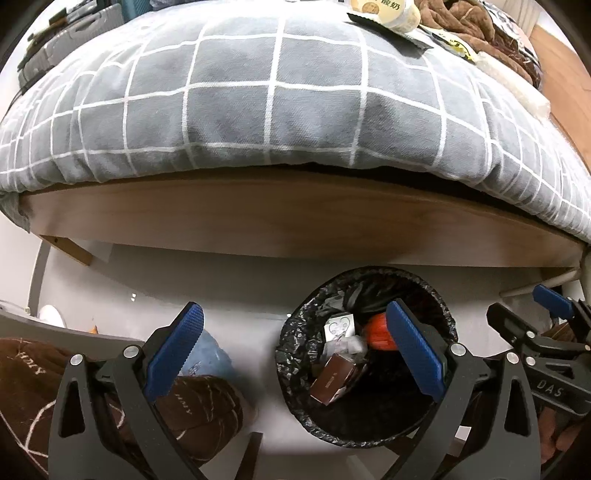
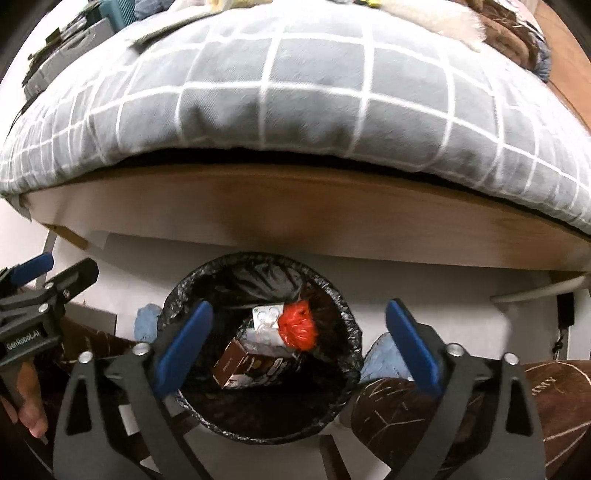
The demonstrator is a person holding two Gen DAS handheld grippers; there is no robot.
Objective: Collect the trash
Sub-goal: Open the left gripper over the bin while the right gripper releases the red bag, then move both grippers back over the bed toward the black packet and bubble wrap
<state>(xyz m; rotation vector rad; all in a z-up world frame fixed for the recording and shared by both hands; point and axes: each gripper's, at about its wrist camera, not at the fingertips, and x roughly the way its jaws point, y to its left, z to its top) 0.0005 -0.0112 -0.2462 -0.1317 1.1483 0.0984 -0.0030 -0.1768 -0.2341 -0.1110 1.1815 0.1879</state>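
A round bin with a black liner stands on the floor in front of the bed. Inside it are a brown carton, a silver blister pack and a slightly blurred red crumpled piece. My right gripper hangs open directly over the bin mouth, with nothing touching its blue pads. My left gripper is open and empty too, to the left of the bin, with its right finger over the rim. On the bed lie a pale cup and a black wrapper.
The bed's grey checked duvet overhangs a wooden frame just behind the bin. Brown patterned fabric and light blue slippers flank the bin. A white pipe runs along at the right.
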